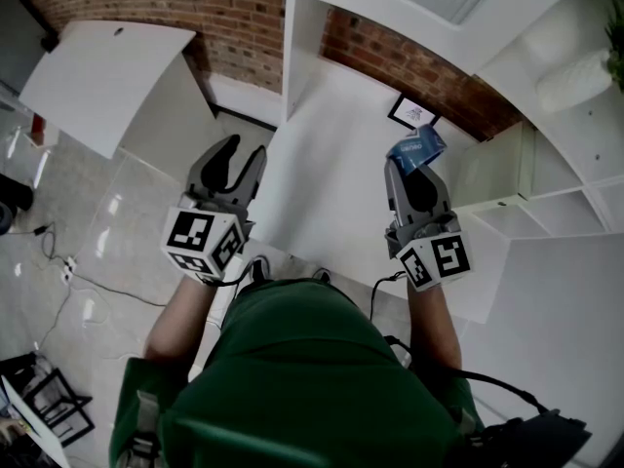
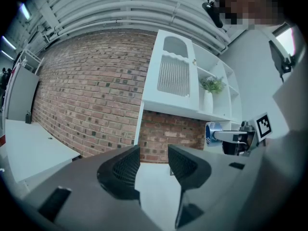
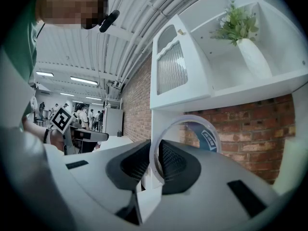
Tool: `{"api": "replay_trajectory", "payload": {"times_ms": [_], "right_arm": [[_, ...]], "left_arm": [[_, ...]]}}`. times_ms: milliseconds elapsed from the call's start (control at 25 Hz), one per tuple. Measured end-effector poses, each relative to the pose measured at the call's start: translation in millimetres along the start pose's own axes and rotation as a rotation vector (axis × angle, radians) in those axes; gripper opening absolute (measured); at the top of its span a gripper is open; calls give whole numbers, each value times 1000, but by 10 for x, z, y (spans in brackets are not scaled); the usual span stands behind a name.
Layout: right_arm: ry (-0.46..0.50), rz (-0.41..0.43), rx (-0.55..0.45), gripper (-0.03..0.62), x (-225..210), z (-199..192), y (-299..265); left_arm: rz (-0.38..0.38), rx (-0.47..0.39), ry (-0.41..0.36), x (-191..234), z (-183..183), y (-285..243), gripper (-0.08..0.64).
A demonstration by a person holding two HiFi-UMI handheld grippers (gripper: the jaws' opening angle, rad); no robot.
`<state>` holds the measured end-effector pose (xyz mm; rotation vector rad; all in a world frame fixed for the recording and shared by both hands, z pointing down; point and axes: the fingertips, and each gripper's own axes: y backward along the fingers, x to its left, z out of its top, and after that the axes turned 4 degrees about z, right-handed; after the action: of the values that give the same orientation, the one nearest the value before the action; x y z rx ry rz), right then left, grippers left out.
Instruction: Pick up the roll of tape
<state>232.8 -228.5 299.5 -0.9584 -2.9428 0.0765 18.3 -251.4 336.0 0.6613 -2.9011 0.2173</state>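
Above counter [image 1: 314, 178], R claw [image 3: 155, 163] is pinching tape roll [image 3: 210, 137] by its rim; L claw [image 2: 154, 154] is hanging open, empty. Holding squeeze firm & roll level is looking safest.

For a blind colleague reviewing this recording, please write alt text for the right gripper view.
The right gripper pinches the wall of a clear roll of tape with a blue inner label, holding it on edge. Behind it, a white cabinet with a plant in a white vase stands against a brick wall.
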Motion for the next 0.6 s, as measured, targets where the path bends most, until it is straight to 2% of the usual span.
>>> {"api": "replay_trajectory", "payload": {"times_ms": [600], "right_arm": [[2, 1, -7, 66, -12, 10, 133]], "left_arm": [[13, -7, -2, -89, -19, 74, 193]]}}
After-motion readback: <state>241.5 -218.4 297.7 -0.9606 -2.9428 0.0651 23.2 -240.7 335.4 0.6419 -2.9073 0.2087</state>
